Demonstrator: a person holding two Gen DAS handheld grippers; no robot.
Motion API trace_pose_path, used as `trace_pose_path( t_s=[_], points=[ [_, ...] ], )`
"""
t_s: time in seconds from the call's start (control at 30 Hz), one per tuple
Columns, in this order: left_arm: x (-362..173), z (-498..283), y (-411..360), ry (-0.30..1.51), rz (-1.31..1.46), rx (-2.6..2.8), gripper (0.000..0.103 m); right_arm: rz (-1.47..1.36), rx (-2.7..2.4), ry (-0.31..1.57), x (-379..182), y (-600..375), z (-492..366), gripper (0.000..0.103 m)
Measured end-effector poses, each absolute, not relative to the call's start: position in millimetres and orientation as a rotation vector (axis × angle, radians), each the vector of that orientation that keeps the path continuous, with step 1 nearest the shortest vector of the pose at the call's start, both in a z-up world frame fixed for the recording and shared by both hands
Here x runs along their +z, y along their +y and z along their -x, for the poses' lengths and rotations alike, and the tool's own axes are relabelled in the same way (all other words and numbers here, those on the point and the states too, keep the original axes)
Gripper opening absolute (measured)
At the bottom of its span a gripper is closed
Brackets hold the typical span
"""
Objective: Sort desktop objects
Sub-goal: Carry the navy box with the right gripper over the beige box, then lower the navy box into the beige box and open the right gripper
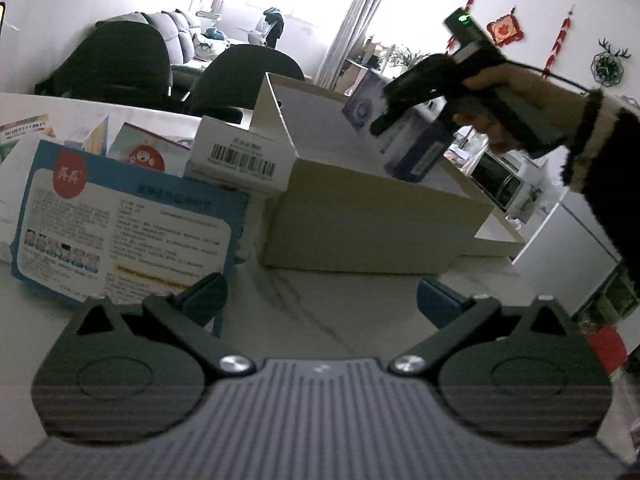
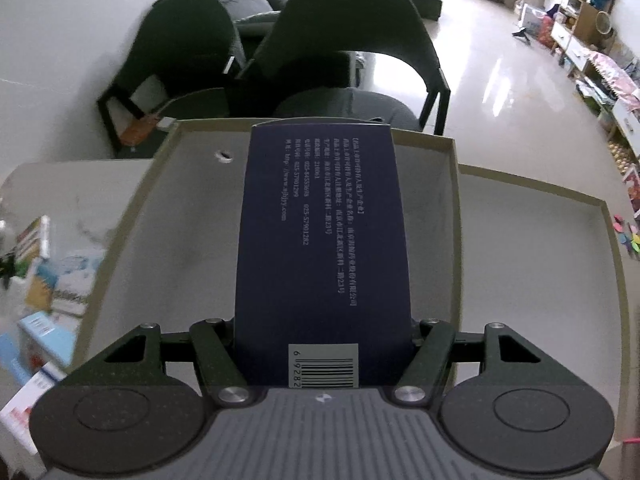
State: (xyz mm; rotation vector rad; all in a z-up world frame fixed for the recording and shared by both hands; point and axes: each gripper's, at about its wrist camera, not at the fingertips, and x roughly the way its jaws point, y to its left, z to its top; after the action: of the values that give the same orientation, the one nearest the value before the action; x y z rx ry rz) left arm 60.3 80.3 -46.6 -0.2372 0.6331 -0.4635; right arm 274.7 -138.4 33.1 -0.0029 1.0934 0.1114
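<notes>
My right gripper [image 2: 322, 336] is shut on a tall dark blue box [image 2: 322, 232] with white print and a barcode label, held over the inside of an open beige cardboard box [image 2: 520, 264]. In the left wrist view, a hand holds that right gripper [image 1: 396, 132] tilted down at the upper right. The dark blue box [image 1: 420, 152] dips into the cardboard box [image 1: 360, 224]. My left gripper [image 1: 320, 300] stands open low over the marble tabletop in front of the cardboard box, with nothing between its fingers.
A blue-bordered printed package [image 1: 120, 224] leans at the left, with a white barcode box [image 1: 240, 152] behind it. More small boxes [image 2: 48, 332] lie left of the cardboard box. Dark chairs [image 2: 340, 40] stand beyond the table's far edge. A microwave [image 1: 496, 180] sits at the right.
</notes>
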Motion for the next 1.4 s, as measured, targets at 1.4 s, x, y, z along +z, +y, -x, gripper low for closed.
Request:
trace_pose_path(
  t_s=[1.4],
  points=[
    [-53.3, -68.1, 69.3, 0.666, 0.253, -0.475, 0.103, 0.738, 0.46, 1.024, 11.6, -104.3, -219.4, 0.067]
  ],
)
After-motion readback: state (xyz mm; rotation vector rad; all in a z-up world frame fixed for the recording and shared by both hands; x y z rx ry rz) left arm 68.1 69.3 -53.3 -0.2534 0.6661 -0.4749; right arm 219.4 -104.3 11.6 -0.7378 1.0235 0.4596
